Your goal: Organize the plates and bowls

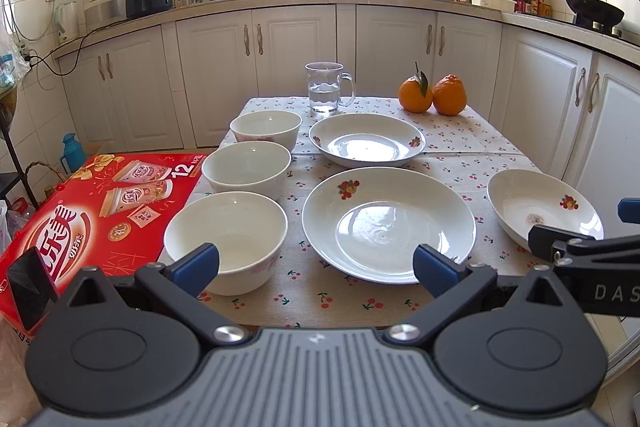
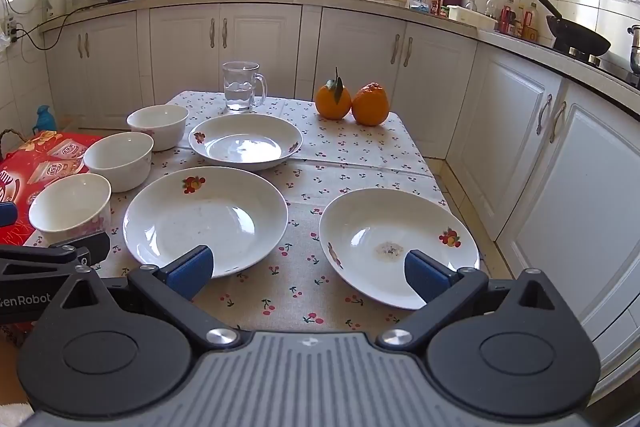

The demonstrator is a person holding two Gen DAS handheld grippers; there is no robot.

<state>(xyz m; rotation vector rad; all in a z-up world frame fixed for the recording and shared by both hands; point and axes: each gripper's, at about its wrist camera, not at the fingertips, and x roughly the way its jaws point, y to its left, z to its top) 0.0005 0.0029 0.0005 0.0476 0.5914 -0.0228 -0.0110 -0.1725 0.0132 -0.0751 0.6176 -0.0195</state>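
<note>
three bowls are seen lined up along the left edge of the table (image 1: 460, 131): the near bowl (image 1: 226, 241), the middle bowl (image 1: 246, 169) and the far bowl (image 1: 266, 129), each apart from the next, so that none is yet nested. three plates are spread over the rest of the cloth: the far plate (image 1: 367, 143), the centre plate (image 1: 388, 223) and the right plate (image 2: 398, 245), the last set near the right edge and marked by a small stain in its well. a glass mug (image 1: 326, 87) and two oranges (image 1: 432, 95) are kept at the far end, clear of the crockery. the left gripper (image 1: 316, 265) is held spread wide and empty, between the near bowl and the centre plate. the right gripper (image 2: 308, 271) is likewise spread and empty, between the centre plate and the right plate. both are tilted downward, presumably in readiness; stacking is judged not yet begun.
</note>
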